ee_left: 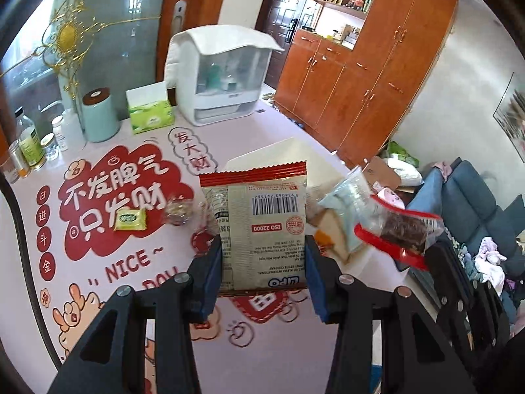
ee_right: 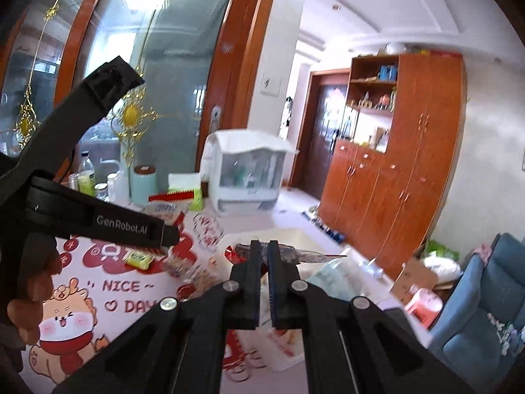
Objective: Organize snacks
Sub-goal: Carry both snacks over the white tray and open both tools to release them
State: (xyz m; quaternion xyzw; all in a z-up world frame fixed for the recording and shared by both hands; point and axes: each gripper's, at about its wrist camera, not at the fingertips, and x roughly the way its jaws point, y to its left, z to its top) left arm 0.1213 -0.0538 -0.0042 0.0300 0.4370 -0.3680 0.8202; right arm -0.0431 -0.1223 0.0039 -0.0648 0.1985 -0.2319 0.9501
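Table [ee_left: 108,295], one, pink printed cover; everything below placed against it.

Far edge of the table: one white lidded dispenser box [ee_left: 226,78], one green tissue box [ee_left: 151,111] just left of it, one mint canister [ee_left: 100,116] with brown lid further left, then a cluster of about five small bottles [ee_left: 31,144] at the far-left corner; exact count unclear.

One white tray [ee_left: 295,151] sits on the table's right side, mostly hidden behind the held packets.

Left gripper [ee_left: 264,256]: jaws clamped on one red-and-cream snack packet [ee_left: 262,216], barcode side facing camera, lifted clear above the table.

Right gripper [ee_right: 264,251]: jaws together, pinching one clear packet with dark contents and red ends [ee_right: 295,252], [ee_left: 398,229], also off the table, above the tray.

One pale blue packet [ee_left: 344,210] sits between the two held packets; blurred, can't tell what supports it.

Loose on the table, left of the tray: one yellow-green sachet [ee_left: 129,220], one round clear-wrapped sweet [ee_left: 178,211] just right of it.
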